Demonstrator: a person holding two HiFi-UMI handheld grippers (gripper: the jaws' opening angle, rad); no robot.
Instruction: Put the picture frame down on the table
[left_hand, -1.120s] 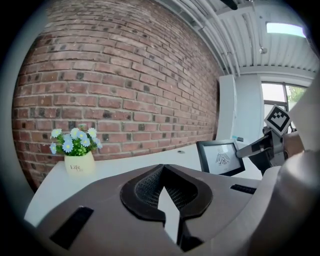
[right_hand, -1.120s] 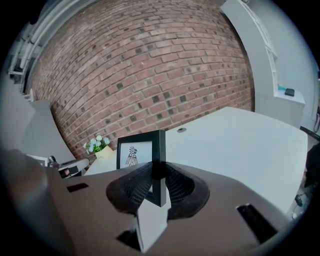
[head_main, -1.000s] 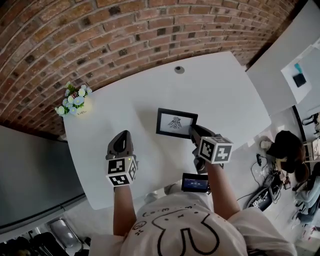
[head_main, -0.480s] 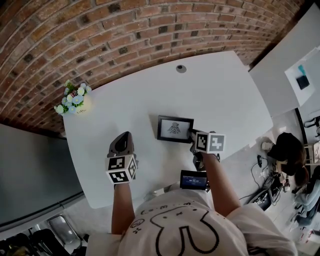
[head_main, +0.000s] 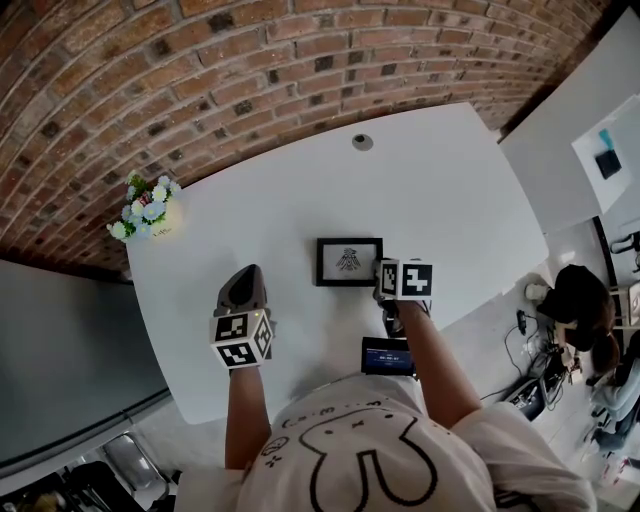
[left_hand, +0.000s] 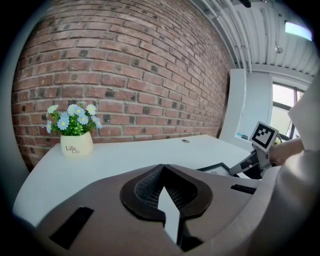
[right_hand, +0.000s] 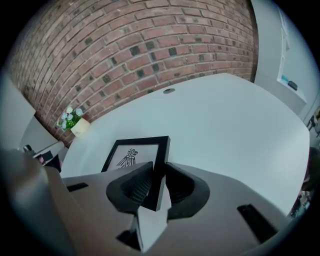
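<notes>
A black picture frame with a small bird drawing hangs nearly flat, low over the white table. My right gripper is shut on its right edge. In the right gripper view the frame reaches away to the left, with its edge pinched by my right gripper. I cannot tell whether it touches the table. My left gripper hovers left of the frame, apart from it. In the left gripper view my left gripper is shut on nothing, and the frame shows at the right.
A cream pot of blue and white flowers stands at the table's far left corner, by the brick wall. A round grommet sits at the far edge. A small screen device lies at the near edge. A second white table stands to the right.
The right gripper has turned and lowered the frame, so it now lies squarer to the table and looks smaller. The left gripper has hardly moved.
</notes>
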